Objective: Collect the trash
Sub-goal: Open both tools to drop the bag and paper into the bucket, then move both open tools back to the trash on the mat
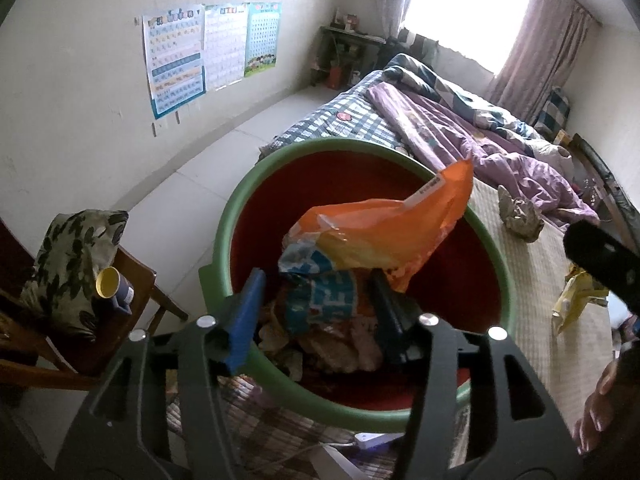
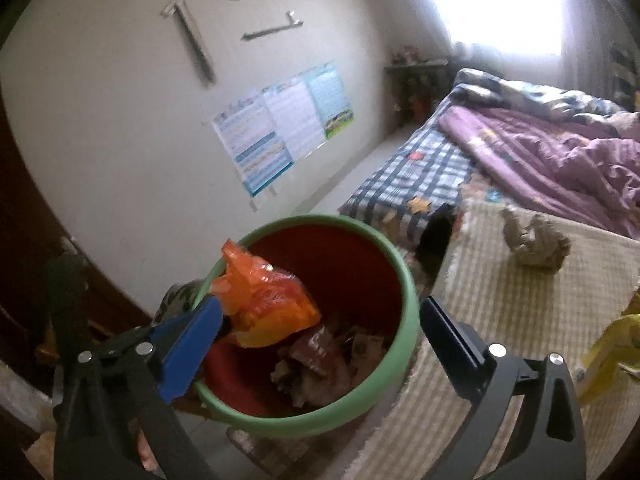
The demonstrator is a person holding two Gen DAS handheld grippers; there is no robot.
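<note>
A round bin with a green rim [image 1: 224, 236] and red inside stands at the bed's edge; it also shows in the right wrist view [image 2: 408, 280]. My left gripper [image 1: 318, 284] is over the bin, its jaws apart around an orange and blue plastic bag [image 1: 384, 232] that touches the right finger; whether it is gripped is unclear. The same orange bag [image 2: 264, 304] shows by my right gripper's blue finger. My right gripper [image 2: 320, 336] is open wide over the bin's near rim. Crumpled wrappers [image 2: 320, 360] lie in the bin. A yellow wrapper [image 1: 572, 300] and a brown crumpled wad [image 1: 520, 216] lie on the mat.
A woven beige mat [image 1: 520, 300] covers the near bed, with a purple quilt [image 1: 460, 132] behind. A wooden chair [image 1: 132, 280] at the left holds a cushion and a yellow cup [image 1: 110, 282]. A white power strip [image 1: 376, 438] lies below the bin.
</note>
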